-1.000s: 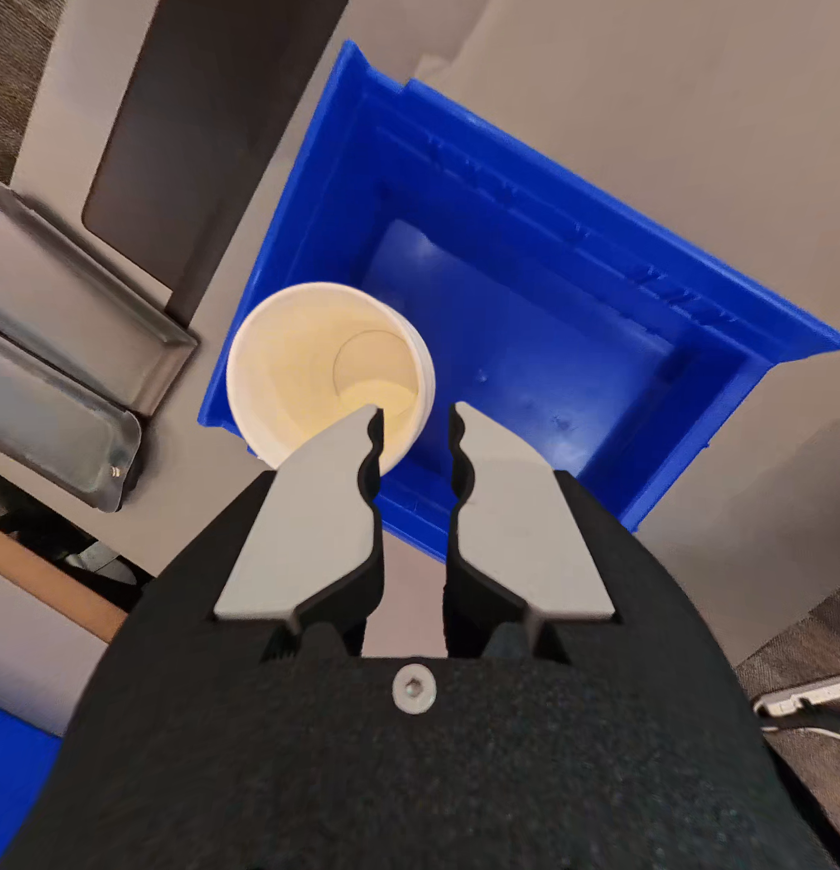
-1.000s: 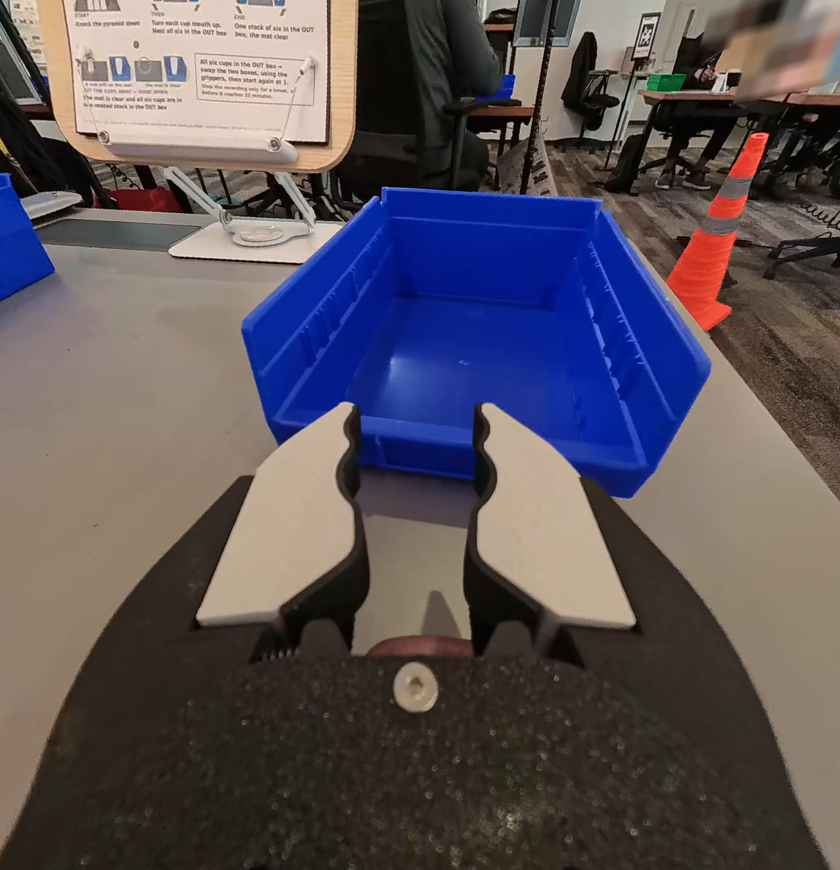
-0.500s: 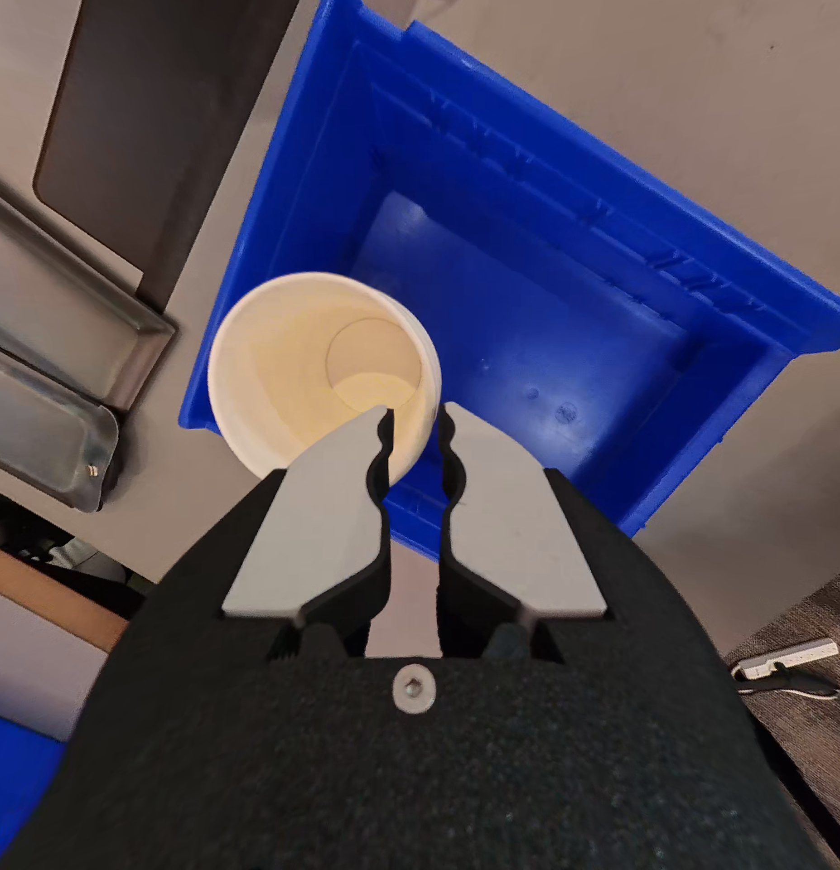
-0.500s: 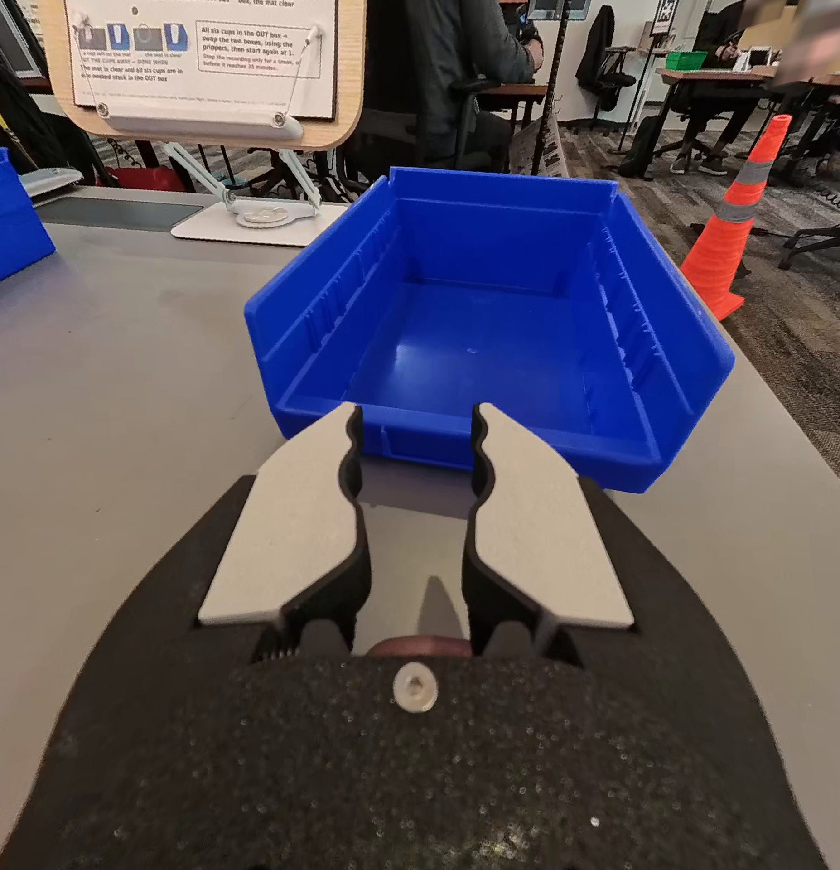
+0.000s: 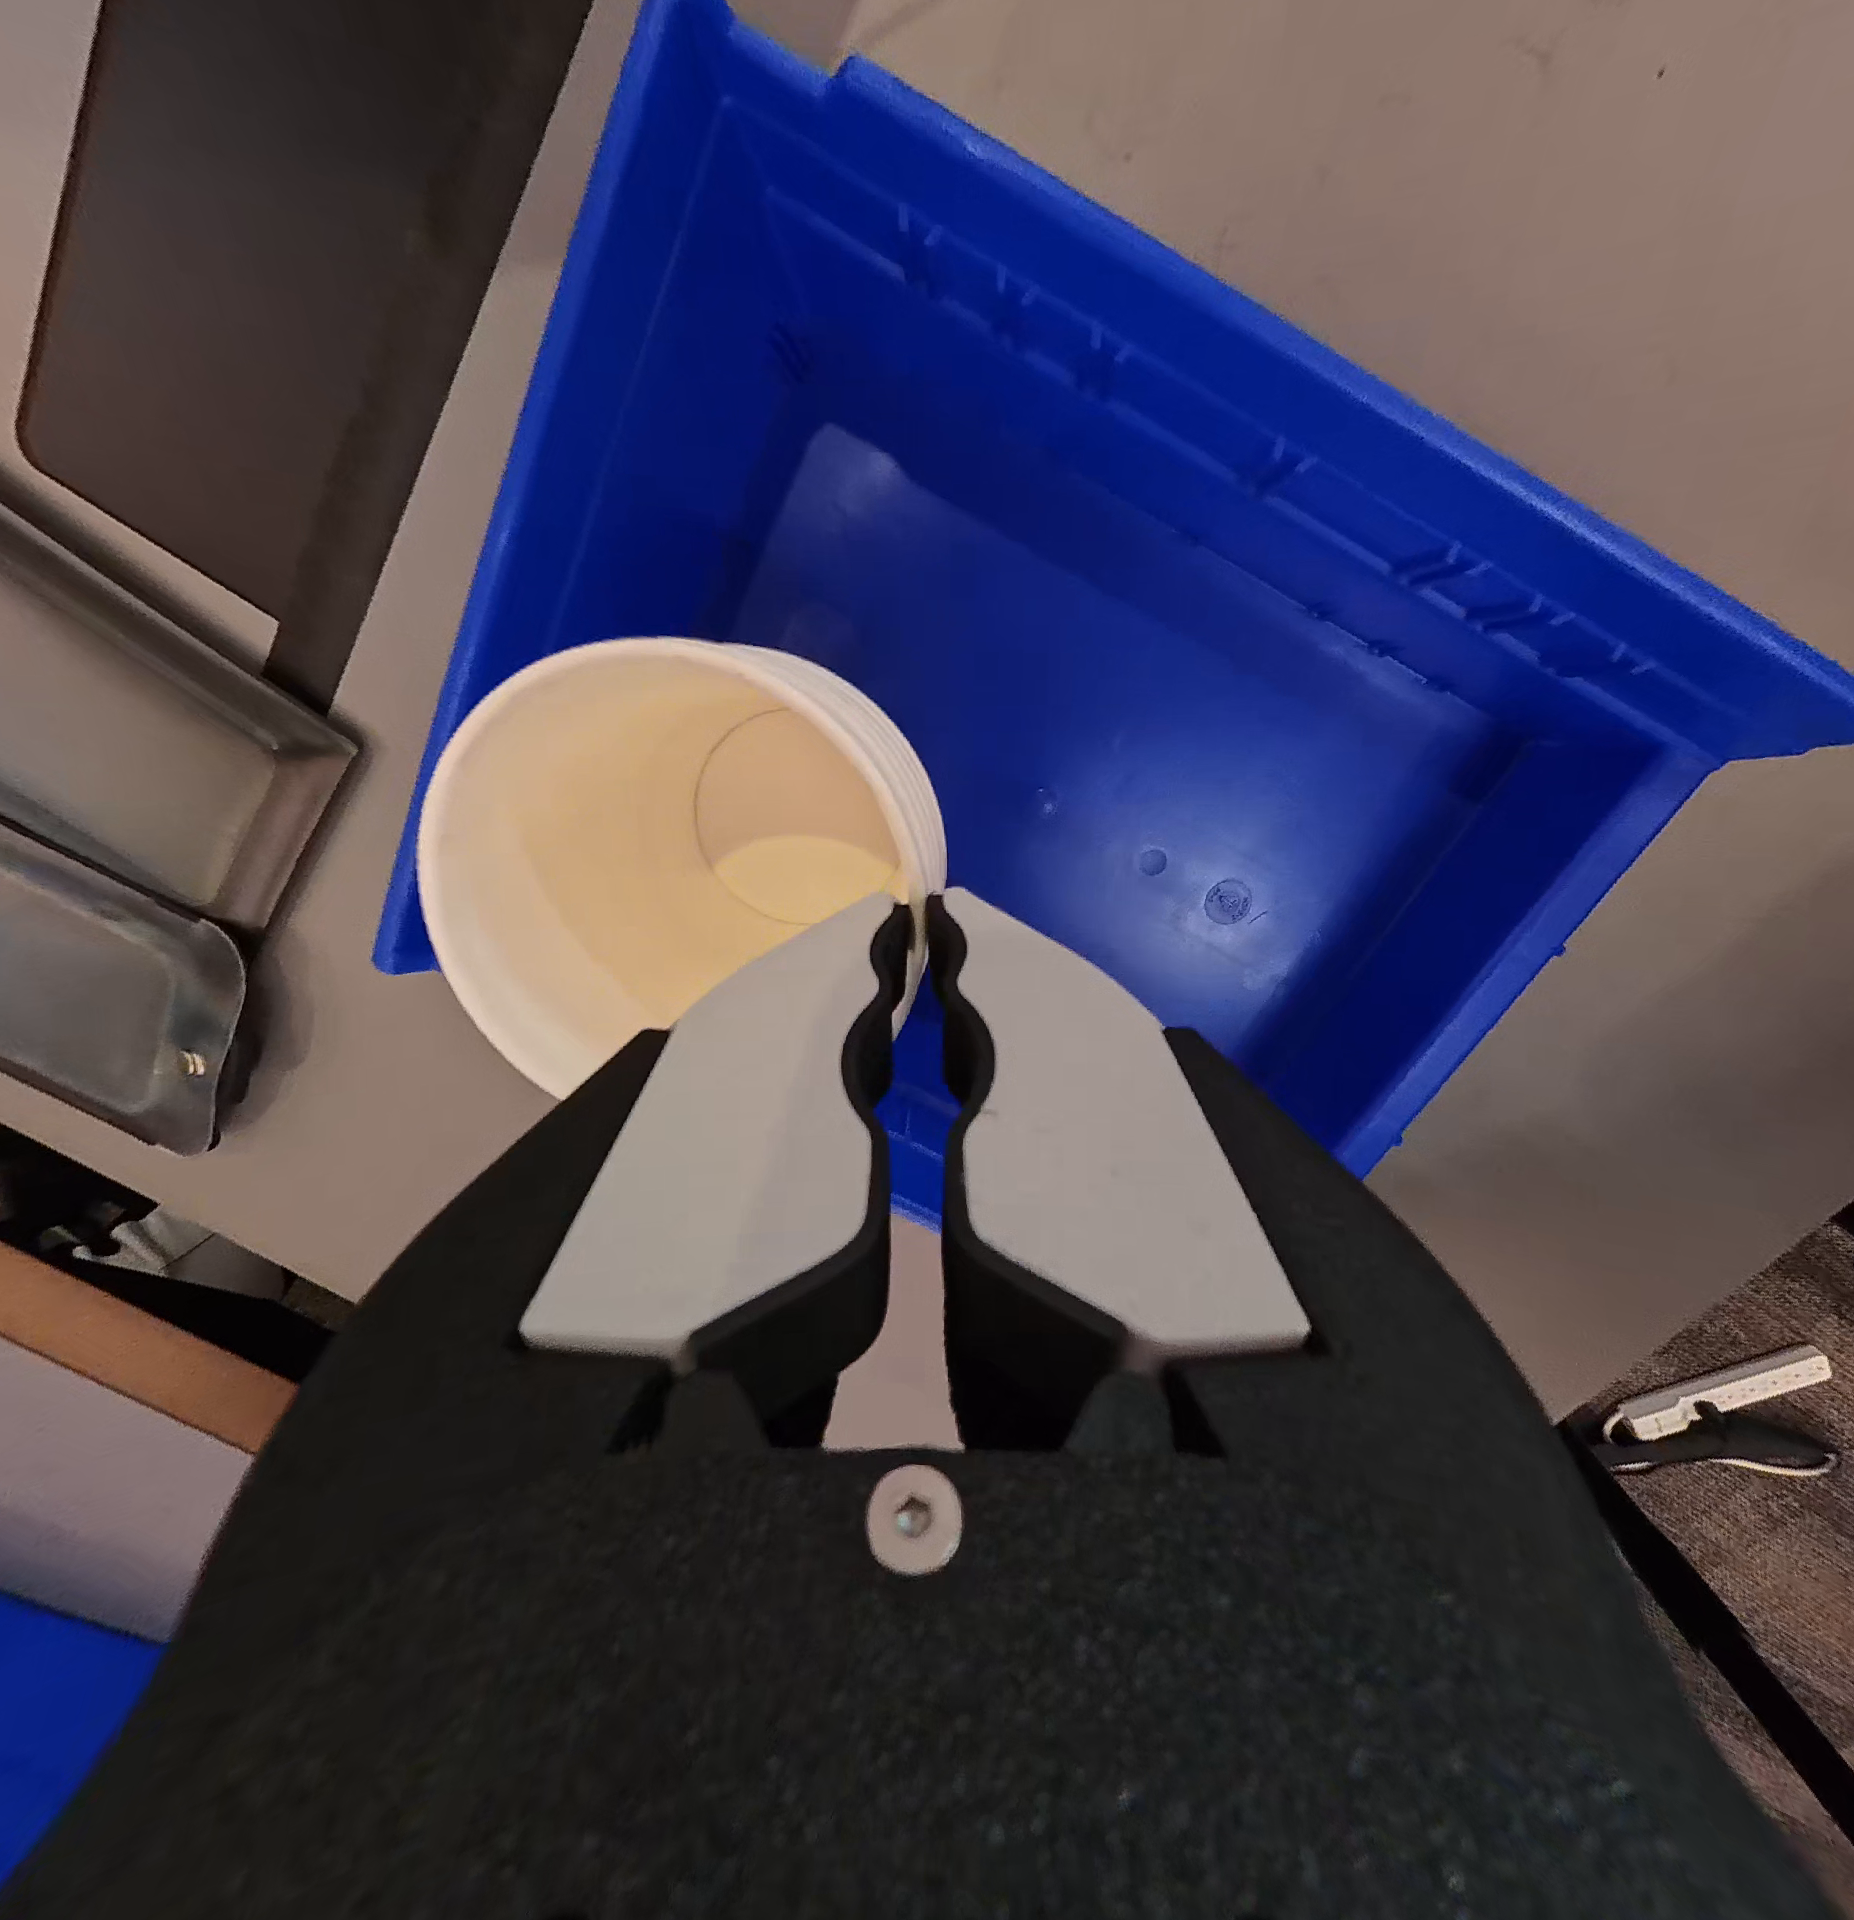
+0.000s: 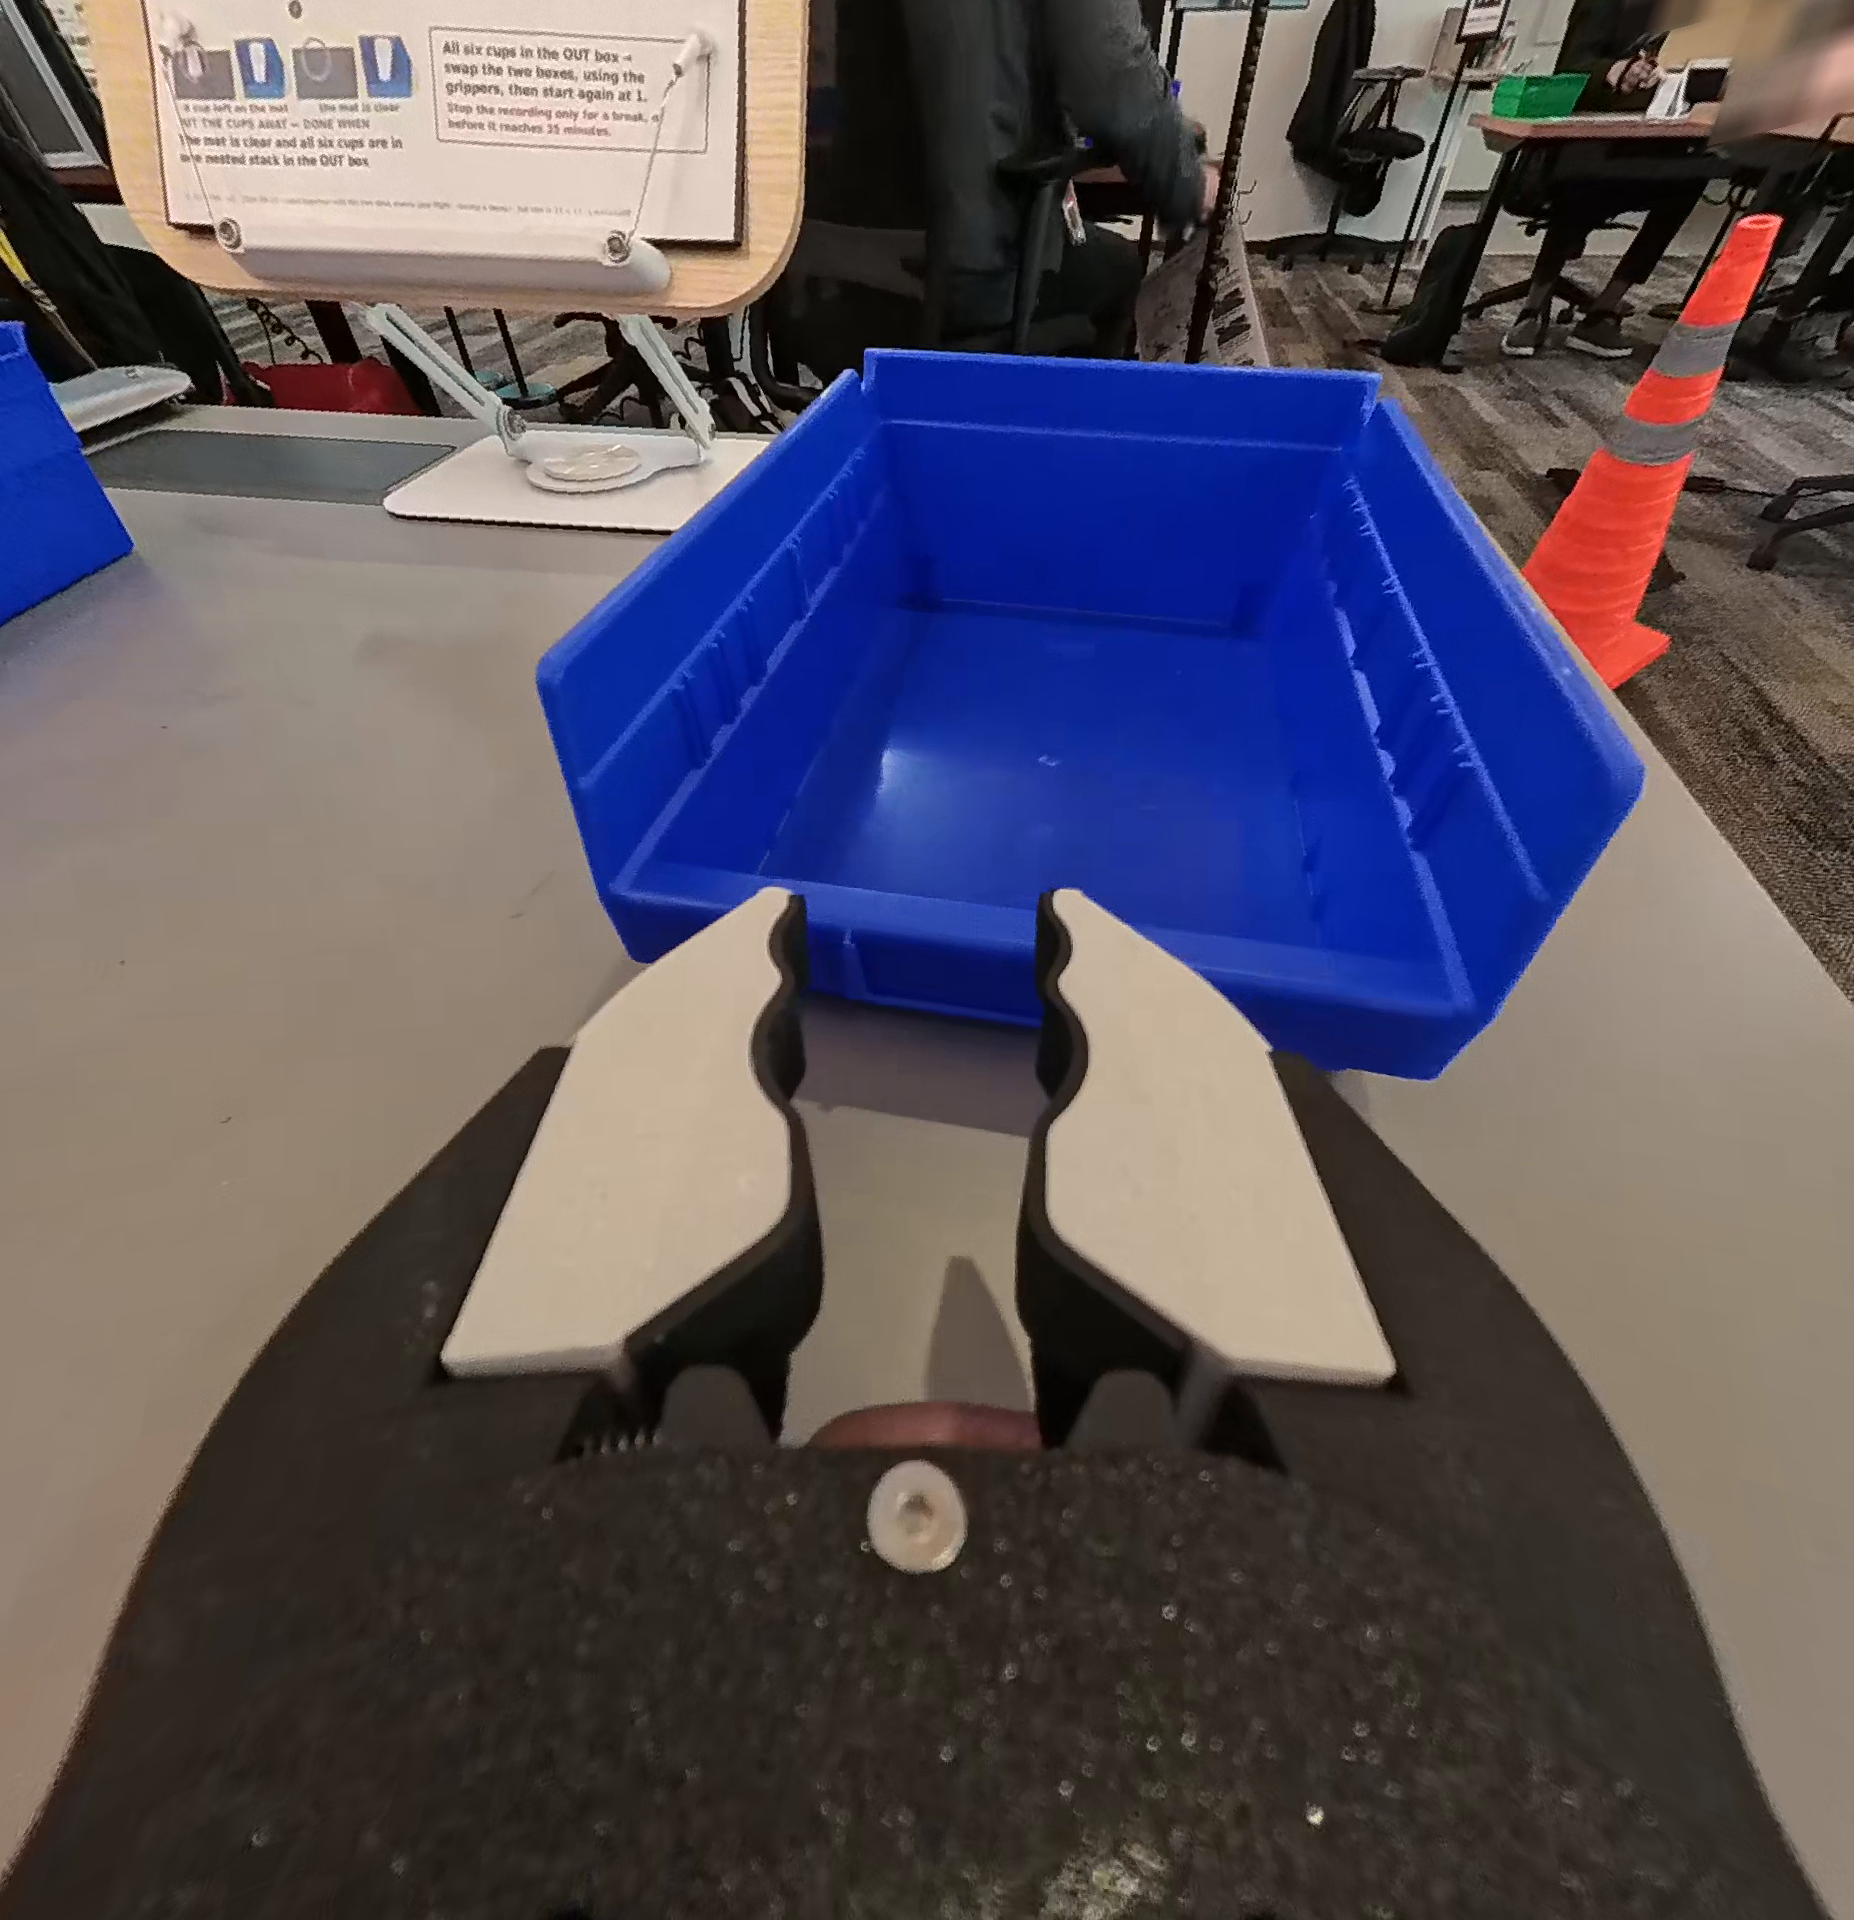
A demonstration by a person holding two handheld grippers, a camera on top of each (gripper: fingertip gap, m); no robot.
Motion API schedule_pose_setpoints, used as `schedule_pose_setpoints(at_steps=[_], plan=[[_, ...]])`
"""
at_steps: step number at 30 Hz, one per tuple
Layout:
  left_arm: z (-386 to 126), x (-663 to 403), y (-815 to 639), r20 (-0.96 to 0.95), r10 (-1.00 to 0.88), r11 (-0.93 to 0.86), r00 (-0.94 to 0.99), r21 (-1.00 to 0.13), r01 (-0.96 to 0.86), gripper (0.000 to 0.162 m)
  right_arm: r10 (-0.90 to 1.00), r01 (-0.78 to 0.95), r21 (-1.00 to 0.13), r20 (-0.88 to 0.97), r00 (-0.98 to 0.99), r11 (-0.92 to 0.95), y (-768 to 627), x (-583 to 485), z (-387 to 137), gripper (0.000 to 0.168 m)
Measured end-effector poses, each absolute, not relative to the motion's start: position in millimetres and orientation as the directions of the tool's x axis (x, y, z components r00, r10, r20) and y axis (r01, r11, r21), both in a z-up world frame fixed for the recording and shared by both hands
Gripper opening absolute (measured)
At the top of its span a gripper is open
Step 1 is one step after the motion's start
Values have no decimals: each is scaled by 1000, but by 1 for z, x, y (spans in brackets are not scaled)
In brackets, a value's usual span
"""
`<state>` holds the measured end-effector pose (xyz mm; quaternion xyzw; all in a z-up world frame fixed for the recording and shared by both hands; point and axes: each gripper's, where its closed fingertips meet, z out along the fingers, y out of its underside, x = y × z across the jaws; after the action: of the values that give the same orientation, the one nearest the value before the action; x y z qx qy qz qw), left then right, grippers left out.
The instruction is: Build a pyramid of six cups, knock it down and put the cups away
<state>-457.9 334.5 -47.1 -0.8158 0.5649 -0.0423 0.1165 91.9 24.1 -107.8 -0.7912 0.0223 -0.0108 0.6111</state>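
A nested stack of white paper cups (image 5: 611,831) stands mouth up at the near left corner of a blue bin (image 5: 1110,343), seen from above in the left wrist view. My left gripper (image 5: 918,914) is shut on the right side of the stack's rim, one finger inside and one outside. I cannot tell if the stack rests on the bin floor. In the right wrist view my right gripper (image 6: 918,914) is open and empty, low over the grey table, just in front of a second, empty blue bin (image 6: 1006,966).
Metal trays (image 5: 102,831) and a dark mat (image 5: 279,260) lie left of the cup bin. A board with a sheet on a white stand (image 6: 455,125), another blue bin (image 6: 19,488), an orange cone (image 6: 1650,447) and seated people are beyond the table. A power strip (image 5: 1712,1403) lies on the floor.
My left gripper's jaws have closed from a clear gap onto the rim of the cup stack. My right gripper has crept slightly toward the empty bin and stays open.
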Motion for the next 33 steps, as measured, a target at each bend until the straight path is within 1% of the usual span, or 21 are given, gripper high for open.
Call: schedule_pose_setpoints(at_steps=[5,8,11,15,18,21,23,25,28,30,33], plan=[[-32,-458,336,-81,-929,-332,360,-246,-911,2,-41,-24,-970,-15,999,-240,24,90,-105,40],[-12,-460,336,-113,-926,-325,361,-255,-911,2,-17,-19,-971,-15,1000,-236,27,84,-105,41],[21,-464,334,-158,-918,-312,363,-274,-909,2,41,-2,-972,-12,999,-237,30,70,-107,41],[79,-468,324,-232,-902,-281,364,-327,-902,2,125,16,-965,-17,992,-261,32,45,-112,42],[124,-464,310,-266,-889,-240,374,-426,-872,2,156,26,-967,-15,988,-255,30,32,-110,42],[157,-449,294,-261,-879,-183,399,-588,-788,2,180,19,-968,-27,983,-248,29,22,-108,42],[171,-432,283,-223,-881,-152,418,-703,-695,3,196,4,-969,-46,980,-248,29,16,-107,42],[174,-413,274,-171,-884,-138,434,-792,-594,3,209,-8,-968,-63,976,-250,29,11,-106,41],[163,-379,263,-59,-894,-159,444,-885,-437,2,225,-2,-968,-60,973,-251,29,5,-106,41],[153,-350,252,47,-911,-193,410,-927,-322,2,234,20,-968,-40,971,-249,29,1,-106,41],[137,-309,237,182,-921,-252,345,-952,-171,2,267,47,-969,-21,963,-243,28,-8,-106,42]])
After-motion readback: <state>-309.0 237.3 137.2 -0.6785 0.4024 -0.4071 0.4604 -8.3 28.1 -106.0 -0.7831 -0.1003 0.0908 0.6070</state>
